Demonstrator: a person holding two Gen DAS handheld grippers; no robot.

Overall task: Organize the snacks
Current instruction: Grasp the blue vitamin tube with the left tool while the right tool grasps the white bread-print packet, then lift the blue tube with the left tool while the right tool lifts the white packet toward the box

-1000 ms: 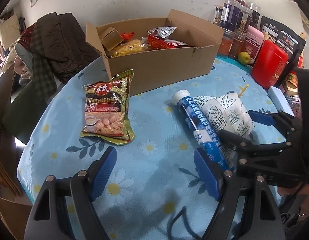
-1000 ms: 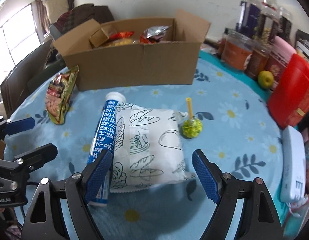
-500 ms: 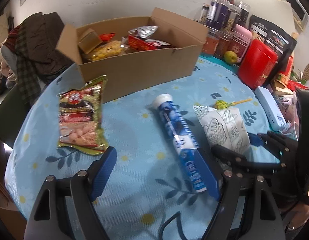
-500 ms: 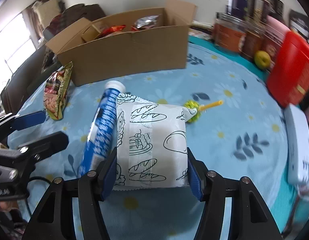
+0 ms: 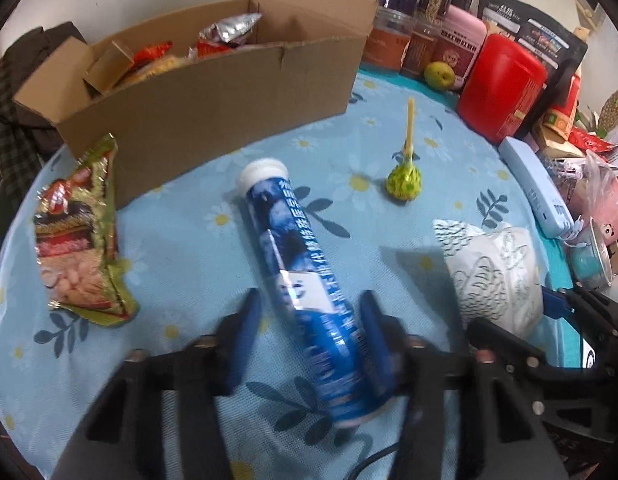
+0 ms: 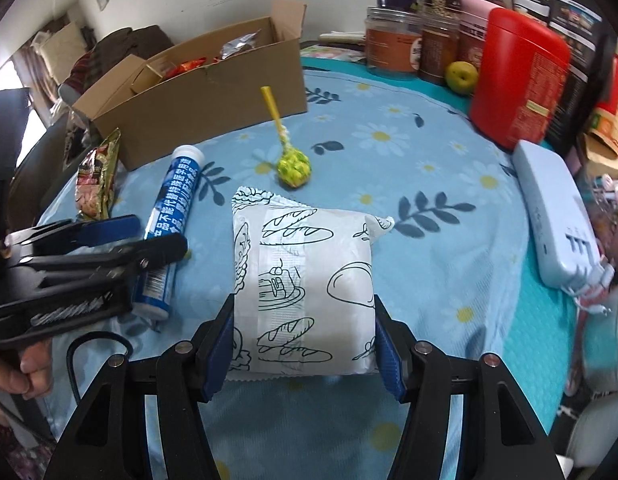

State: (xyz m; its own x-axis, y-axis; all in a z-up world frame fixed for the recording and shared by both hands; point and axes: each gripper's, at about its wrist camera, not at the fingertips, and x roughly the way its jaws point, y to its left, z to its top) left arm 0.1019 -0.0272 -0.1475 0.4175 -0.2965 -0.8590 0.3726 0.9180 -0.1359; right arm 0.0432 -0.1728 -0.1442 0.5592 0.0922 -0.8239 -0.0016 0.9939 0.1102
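Both grippers have closed in since a second ago. Left gripper (image 5: 305,332) now straddles the lower part of the blue tube (image 5: 305,276), and its fingers (image 5: 245,336) have just been narrowing around it; the right one touches the tube, the left one sits just beside it, blurred, so full contact is hard to tell. Right gripper (image 6: 303,344) went from wide open to clamped on the white bread packet (image 6: 305,284), fingers (image 6: 219,344) pressing both side edges.

Tube lies flat on the surface (image 6: 429,216), long axis running away from the left camera, white cap (image 5: 263,172) at the far end pointing toward the cardboard box (image 5: 213,96), bottom end near the gripper. From the right wrist view the tube (image 6: 171,216) runs alongside the packet, apart from it, cap end tilted slightly right.

Packet is seized at its near end, long axis pointing away toward the lollipop (image 6: 293,168). Lollipop lies apart from both, yellow stick pointing at the box.

Green-red snack bag (image 5: 79,236) lies flat left of the tube, near the box's front wall. Box holds several snack packs already. Jars, red canister (image 6: 517,76), green fruit (image 6: 463,74) at the far right edge.
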